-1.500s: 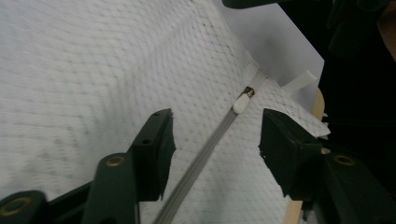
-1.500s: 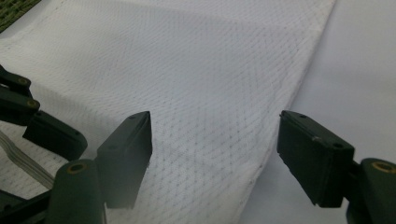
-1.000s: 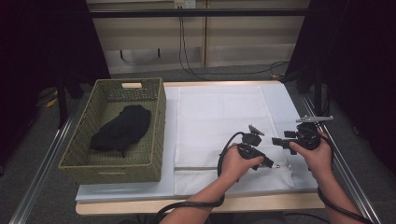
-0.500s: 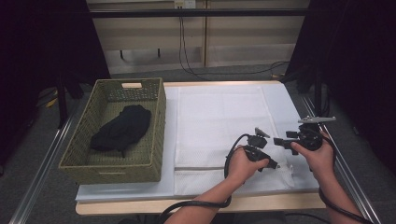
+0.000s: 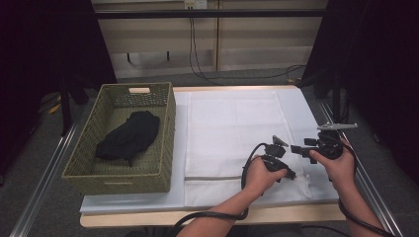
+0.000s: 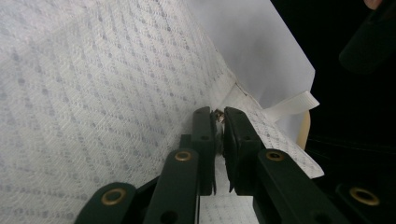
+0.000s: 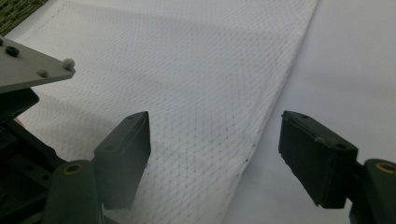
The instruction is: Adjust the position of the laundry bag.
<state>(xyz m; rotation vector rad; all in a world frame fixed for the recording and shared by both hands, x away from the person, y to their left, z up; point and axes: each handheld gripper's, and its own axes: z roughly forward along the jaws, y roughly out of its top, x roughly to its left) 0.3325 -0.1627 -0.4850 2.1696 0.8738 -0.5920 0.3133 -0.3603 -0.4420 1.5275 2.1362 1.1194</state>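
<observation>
A white mesh bag point(image 5: 232, 128) lies flat on the white-covered table. At its near right corner my left gripper point(image 5: 290, 173) points down at the seam. In the left gripper view its jaws point(image 6: 218, 123) have just been closing and now pinch a small brownish zipper pull point(image 6: 218, 113) at the edge of the bag point(image 6: 93, 93). My right gripper point(image 5: 297, 148) hovers just to the right of it, with its jaws point(image 7: 215, 133) wide open over the bag's right edge point(image 7: 187, 70) and nothing between them.
A green woven basket point(image 5: 168, 128) stands at the left of the table with a black garment point(image 5: 128, 136) inside. The bare white cover point(image 5: 301, 108) runs along the bag's right side. A white strap point(image 6: 294, 105) hangs by the table's edge.
The left hand has shifted a little to the right, toward the bag's near right corner. The right hand has stayed where it was.
</observation>
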